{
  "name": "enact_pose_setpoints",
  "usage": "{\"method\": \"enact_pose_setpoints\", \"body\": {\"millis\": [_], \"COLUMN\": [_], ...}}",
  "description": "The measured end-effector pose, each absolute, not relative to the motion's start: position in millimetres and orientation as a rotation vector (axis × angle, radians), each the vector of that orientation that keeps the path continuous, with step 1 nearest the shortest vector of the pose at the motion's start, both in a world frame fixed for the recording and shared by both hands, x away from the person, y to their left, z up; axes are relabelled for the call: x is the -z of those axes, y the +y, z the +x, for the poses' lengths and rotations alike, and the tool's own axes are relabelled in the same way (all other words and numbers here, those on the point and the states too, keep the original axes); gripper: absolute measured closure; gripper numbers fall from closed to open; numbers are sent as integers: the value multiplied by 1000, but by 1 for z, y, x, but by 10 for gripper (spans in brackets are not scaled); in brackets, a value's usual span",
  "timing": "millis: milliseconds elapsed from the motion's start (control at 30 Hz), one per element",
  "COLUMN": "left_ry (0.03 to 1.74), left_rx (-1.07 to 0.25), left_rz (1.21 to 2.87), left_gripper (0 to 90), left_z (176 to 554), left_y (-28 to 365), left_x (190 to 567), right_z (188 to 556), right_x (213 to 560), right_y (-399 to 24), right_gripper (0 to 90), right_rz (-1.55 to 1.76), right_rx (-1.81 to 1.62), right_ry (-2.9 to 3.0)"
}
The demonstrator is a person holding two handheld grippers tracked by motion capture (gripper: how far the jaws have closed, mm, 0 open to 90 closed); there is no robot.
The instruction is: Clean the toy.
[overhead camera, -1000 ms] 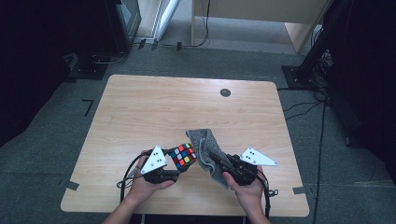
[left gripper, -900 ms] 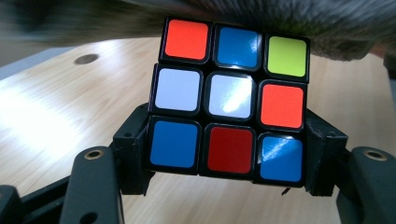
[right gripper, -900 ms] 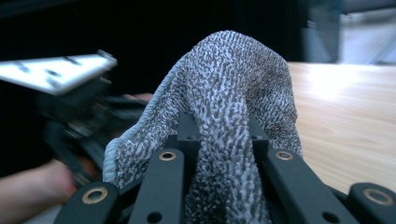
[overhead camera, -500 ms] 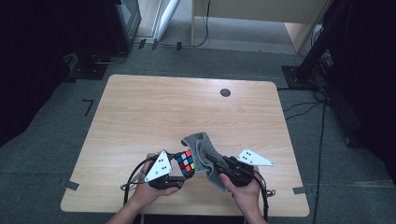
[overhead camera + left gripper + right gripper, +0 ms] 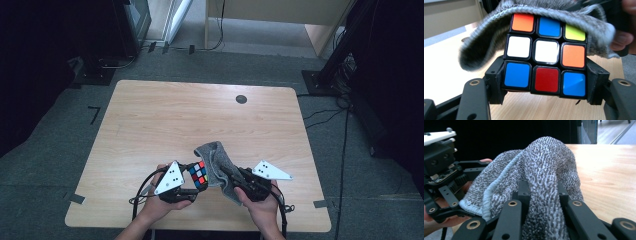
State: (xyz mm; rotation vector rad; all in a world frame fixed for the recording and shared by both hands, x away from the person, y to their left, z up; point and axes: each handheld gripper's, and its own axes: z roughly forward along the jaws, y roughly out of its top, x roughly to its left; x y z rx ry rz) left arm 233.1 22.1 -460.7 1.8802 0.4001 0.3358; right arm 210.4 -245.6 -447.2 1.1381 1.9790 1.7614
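Note:
A colour puzzle cube (image 5: 546, 53) sits clamped between the jaws of my left gripper (image 5: 546, 85), its face of blue, white, orange, red and yellow squares turned to the camera. In the high view the cube (image 5: 198, 173) is near the table's front edge, just right of my left gripper (image 5: 190, 184). A grey knitted cloth (image 5: 541, 177) is pinched in my right gripper (image 5: 541, 195) and lies draped over the cube's top and far side (image 5: 489, 37). From above the cloth (image 5: 216, 160) stretches between cube and right gripper (image 5: 231, 176).
The wooden table (image 5: 200, 120) has a small dark round cap (image 5: 241, 99) near its far edge. Tape strips mark the front corners. A desk and black stands lie beyond the table on the grey floor.
The left gripper and cube have tilted and shifted slightly right toward the cloth. The cloth now lies against the cube rather than beside it.

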Motion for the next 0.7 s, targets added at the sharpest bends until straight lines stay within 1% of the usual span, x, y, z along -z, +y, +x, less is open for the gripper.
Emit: {"method": "enact_pose_setpoints", "body": {"millis": [67, 167, 267, 367, 500, 533, 633, 700], "left_ry": [400, 400, 399, 399, 405, 408, 399, 378], "left_rx": [-362, -357, -349, -347, -342, -339, -337, -329], "left_rz": [1906, 1891, 1871, 1873, 1899, 1898, 1873, 1849], "left_gripper": [341, 341, 341, 341, 341, 341, 341, 341], "left_z": [233, 233, 232, 233, 235, 236, 234, 233], "left_y": [20, 22, 24, 24, 23, 23, 25, 27], "left_x": [462, 461, 460, 460, 463, 463, 461, 460], "right_z": [206, 201, 207, 214, 214, 213, 209, 211], "right_x": [441, 436, 442, 450, 446, 444, 440, 441], "right_y": [-241, -233, -239, -247, -245, -244, -241, -242], "right_gripper": [742, 735, 724, 695, 661, 663, 725, 742], "right_rz": [1076, 1027, 1097, 1185, 1173, 1166, 1161, 1182], "right_rx": [-1807, -1792, -1799, -1789, -1780, -1807, -1862, -1855], "right_ry": [1994, 1996, 1980, 1986, 2019, 2027, 2018, 2002]}}
